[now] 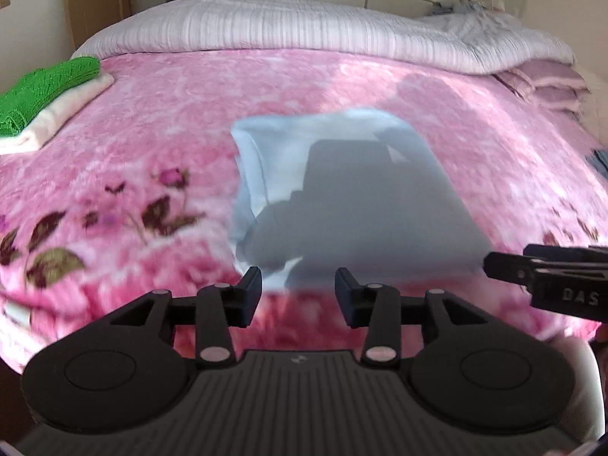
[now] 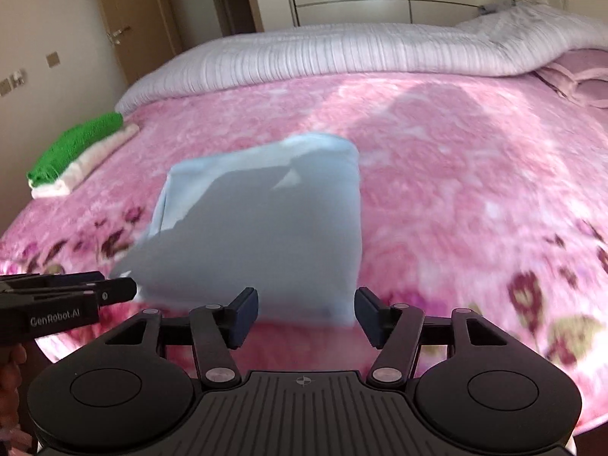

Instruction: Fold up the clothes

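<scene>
A light blue garment (image 1: pixel 342 190) lies folded into a rough rectangle on the pink floral blanket (image 1: pixel 152 133), with the grippers' shadows across it. My left gripper (image 1: pixel 298 288) is open at the garment's near edge, and its pads grip nothing. My right gripper (image 2: pixel 306 307) is open wide over the near edge of the garment (image 2: pixel 266 228). That edge shows in the gap, clear of both pads. Each gripper appears in the other's view: the right gripper (image 1: pixel 505 266) at the garment's near right corner, the left gripper (image 2: pixel 121 290) at its near left corner.
A green towel (image 1: pixel 45 91) rests on a folded white cloth (image 1: pixel 57 121) at the bed's left side. A rolled pale quilt (image 1: pixel 304 34) runs along the far edge, with folded pink bedding (image 1: pixel 543 83) at the far right. Behind stand a door and wardrobe.
</scene>
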### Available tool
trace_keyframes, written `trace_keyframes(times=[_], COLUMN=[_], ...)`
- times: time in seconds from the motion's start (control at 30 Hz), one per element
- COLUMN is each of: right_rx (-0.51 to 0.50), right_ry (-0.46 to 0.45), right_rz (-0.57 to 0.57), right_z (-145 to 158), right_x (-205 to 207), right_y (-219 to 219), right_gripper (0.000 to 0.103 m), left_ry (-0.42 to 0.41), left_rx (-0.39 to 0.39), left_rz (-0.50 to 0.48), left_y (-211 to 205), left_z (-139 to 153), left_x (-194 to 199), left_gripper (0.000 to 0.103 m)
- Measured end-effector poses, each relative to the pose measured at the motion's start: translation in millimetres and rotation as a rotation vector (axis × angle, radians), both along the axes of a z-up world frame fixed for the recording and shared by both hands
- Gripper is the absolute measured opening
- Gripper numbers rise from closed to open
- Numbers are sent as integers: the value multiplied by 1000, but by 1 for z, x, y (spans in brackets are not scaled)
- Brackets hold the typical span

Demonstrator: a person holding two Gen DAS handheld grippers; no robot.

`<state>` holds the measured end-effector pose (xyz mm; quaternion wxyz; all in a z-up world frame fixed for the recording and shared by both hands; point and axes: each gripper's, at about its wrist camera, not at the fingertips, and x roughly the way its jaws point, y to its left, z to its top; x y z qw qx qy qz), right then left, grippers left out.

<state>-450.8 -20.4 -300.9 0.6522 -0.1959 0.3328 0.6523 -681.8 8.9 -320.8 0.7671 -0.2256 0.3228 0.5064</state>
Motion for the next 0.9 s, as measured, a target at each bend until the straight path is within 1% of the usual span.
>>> trace_keyframes(times=[0.1, 0.2, 0.33, 0.53, 0.73, 0.9], right_rx=[-24, -38, -38, -25, 7, 21], right_ry=[-9, -17, -50, -72, -87, -77], right_rz=[-14, -22, -28, -25, -27, -30], right_z=[0, -1, -1, 2, 10, 13], right_x=[-6, -11, -18, -28, -32, -32], right_y=[-15, -28, -45, -68, -85, -93], right_gripper=[61, 61, 61, 61, 61, 61], left_ry=[48, 74, 91, 85, 81, 87], left_rx=[19, 33, 64, 98, 127, 148], left_rz=[1, -1, 1, -17, -38, -34], left_y=[-18, -32, -51, -75, -90, -98], left_z=[-1, 0, 4, 15, 24, 29], left_x=[4, 5, 2, -1, 0, -1], left_gripper=[38, 39, 44, 44, 45, 49])
